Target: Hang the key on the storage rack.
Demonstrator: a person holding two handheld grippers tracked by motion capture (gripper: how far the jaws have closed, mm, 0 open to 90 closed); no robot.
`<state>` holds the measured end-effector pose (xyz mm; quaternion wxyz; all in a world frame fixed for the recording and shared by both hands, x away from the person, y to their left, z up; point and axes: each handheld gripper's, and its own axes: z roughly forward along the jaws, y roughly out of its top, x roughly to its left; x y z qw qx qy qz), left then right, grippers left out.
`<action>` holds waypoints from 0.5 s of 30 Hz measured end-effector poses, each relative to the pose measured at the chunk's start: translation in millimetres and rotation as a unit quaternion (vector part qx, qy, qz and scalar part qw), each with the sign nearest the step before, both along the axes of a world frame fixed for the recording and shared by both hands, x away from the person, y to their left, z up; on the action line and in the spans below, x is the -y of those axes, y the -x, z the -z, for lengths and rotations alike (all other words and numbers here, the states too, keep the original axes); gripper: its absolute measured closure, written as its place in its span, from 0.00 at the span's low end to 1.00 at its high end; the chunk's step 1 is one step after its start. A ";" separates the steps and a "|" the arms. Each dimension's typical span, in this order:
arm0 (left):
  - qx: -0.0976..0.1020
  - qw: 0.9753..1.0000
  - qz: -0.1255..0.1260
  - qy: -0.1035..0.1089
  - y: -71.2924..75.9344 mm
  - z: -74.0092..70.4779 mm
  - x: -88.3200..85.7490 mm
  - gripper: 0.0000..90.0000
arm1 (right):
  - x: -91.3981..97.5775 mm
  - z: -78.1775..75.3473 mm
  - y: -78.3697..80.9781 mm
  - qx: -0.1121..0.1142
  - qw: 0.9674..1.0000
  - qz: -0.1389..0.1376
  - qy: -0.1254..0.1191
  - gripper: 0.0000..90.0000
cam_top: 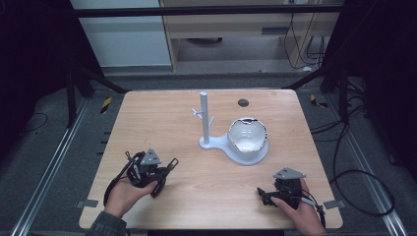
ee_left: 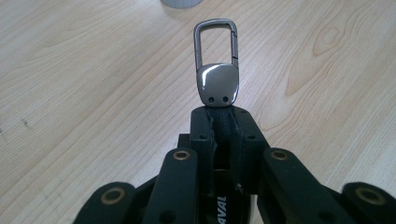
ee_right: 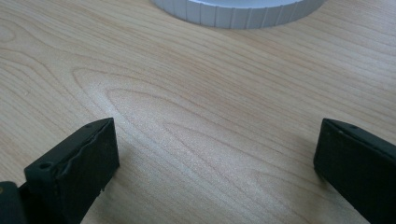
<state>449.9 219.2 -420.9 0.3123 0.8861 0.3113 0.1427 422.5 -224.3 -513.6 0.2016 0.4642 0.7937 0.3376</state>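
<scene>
Key clip (ee_left: 216, 63): dark polished metal, a rounded-rectangle carabiner loop above a glossy plate with two small holes, fixed to a black strap; the strap is pinched between the jaws of the left claw (ee_left: 219, 126), the loop pointing to 12 o'clock in the left gripper view, above the wood-grain desk (ee_left: 70, 70). Stand (cam_top: 235, 147): pale grey, an upright post (cam_top: 204, 118) with short side pegs rising from a flat base, at about 12 o'clock of desk centre. Bowl (cam_top: 247, 135): white, round, open upward, dark markings along its rim, seated on the base at 3 o'clock of the post.
</scene>
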 end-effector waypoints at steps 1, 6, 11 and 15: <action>0.002 1.000 -0.001 0.000 1.0 -1.3 -0.9 0.89 | 0.0 0.0 -0.1 0.000 1.000 0.000 0.000 0.00; 0.018 1.000 -0.008 0.018 5.4 -7.0 -4.6 0.89 | 0.0 0.0 -0.3 0.001 1.000 -0.001 0.000 0.00; 0.038 0.998 -0.030 0.039 4.1 -9.8 -5.3 0.89 | 0.0 0.1 -0.3 0.001 1.000 -0.001 0.000 0.00; 0.042 0.997 -0.035 0.062 -0.5 -12.2 -2.2 0.89 | 0.0 -0.1 -0.2 -0.001 1.000 -0.001 0.000 0.00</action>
